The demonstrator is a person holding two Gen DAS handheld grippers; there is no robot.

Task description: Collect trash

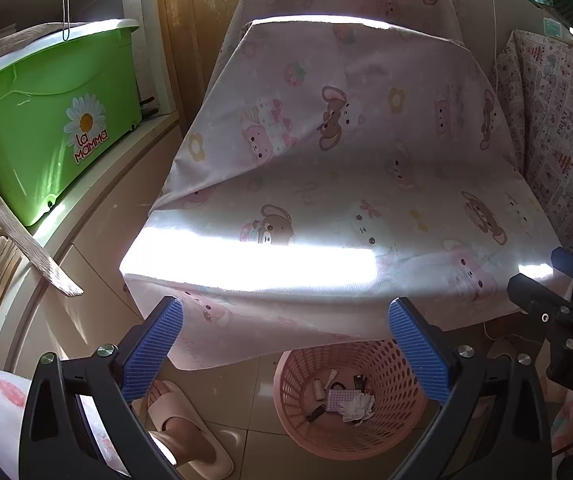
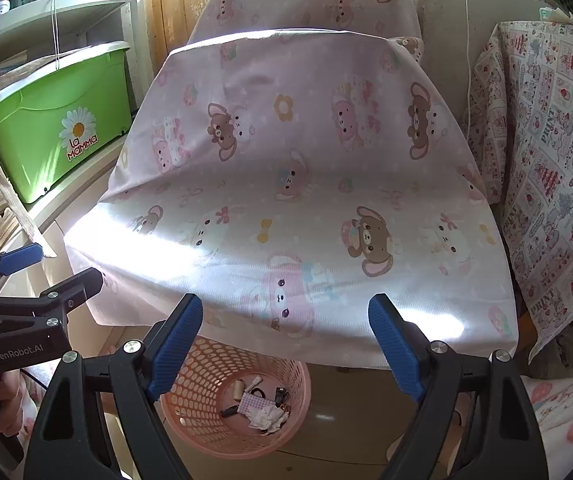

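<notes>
Both claws spread wide and holding nothing: left claw and right claw hanging side by side over the near edge of the cloth-covered tabletop. Pink basket on the floor under that edge; crumpled paper and other small trash lying inside; green bin shelved to the left.
</notes>
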